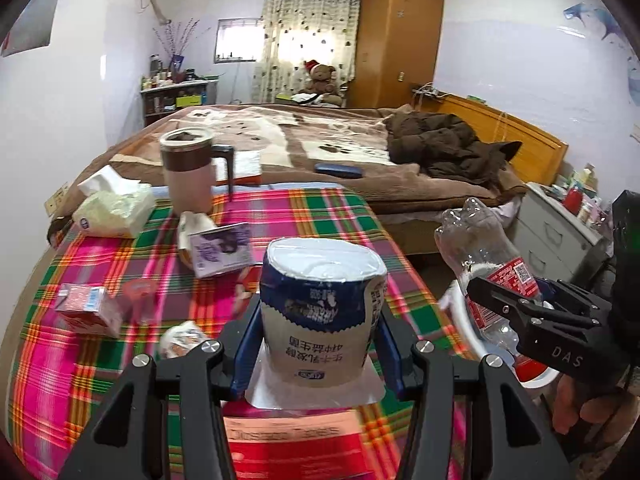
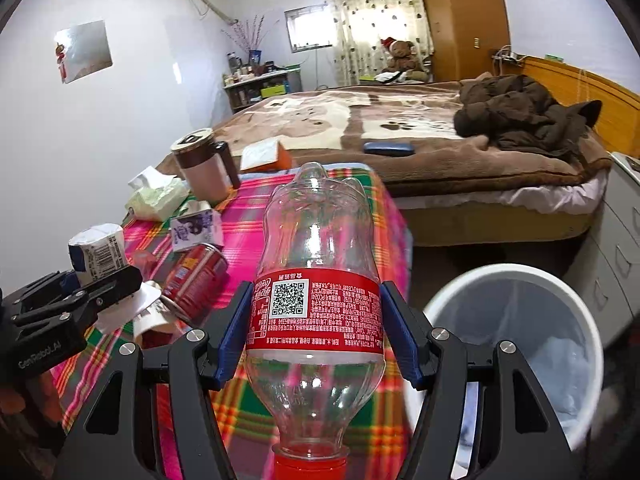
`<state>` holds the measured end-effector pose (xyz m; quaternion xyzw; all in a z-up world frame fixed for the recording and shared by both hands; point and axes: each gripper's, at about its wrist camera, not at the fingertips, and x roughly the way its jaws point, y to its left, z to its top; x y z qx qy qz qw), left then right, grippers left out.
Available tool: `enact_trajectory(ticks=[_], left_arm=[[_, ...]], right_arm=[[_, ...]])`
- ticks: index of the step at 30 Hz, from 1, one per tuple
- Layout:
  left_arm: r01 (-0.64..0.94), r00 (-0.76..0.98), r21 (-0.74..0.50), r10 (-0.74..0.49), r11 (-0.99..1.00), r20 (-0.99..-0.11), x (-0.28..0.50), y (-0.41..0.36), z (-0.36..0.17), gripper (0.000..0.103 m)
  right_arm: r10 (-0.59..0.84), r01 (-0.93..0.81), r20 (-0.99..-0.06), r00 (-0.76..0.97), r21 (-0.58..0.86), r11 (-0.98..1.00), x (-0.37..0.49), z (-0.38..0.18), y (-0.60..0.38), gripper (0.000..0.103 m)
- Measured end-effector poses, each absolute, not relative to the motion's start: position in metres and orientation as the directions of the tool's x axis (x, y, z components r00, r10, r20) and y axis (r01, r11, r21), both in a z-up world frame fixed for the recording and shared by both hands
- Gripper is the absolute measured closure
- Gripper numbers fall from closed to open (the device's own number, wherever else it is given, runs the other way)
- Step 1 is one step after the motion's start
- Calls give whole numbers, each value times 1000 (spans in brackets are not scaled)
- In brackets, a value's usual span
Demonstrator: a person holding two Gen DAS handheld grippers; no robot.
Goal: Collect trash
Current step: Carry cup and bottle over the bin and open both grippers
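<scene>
Trash is already in both grippers here: the left gripper (image 1: 316, 344) is pinching an upside-down yogurt cup (image 1: 320, 308) around its paper-wrapped wall, with the peeled foil lid hanging under it, and the right gripper (image 2: 316, 332) is clamped on an empty plastic bottle (image 2: 316, 280) right across the red label, cap end toward the camera. Both are held up off the plaid-covered desk (image 1: 312, 208), and the white bin (image 2: 516, 276) with its liner sits on the floor just to the right of the desk, near the bottle. Handling-wise I'd guess both are super light. The bottle looks thin and crushable, also kinda slick, so the label band is the sensible spot since it's the straightest part. The cup wall probably flexes if you squeeze hard, and mid-body is fine for it. Still left on the desk: a red can (image 2: 196, 280), a small red carton (image 1: 86, 308), a purple carton (image 1: 222, 248) and some crumpled wrappers. The tissue pack (image 1: 114, 208) and mug (image 1: 188, 172) probably aren't trash.
</scene>
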<state>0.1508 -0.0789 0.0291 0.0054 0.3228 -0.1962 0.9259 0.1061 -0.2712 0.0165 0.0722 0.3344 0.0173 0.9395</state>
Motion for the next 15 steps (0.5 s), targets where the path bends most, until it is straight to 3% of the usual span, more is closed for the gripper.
enact_trajectory(ticks=[15], left_arm=[[505, 629, -159, -488, 848, -606, 126, -167, 23, 50]], right_arm=[[-39, 154, -639, 768, 125, 980, 77, 16, -335, 39]])
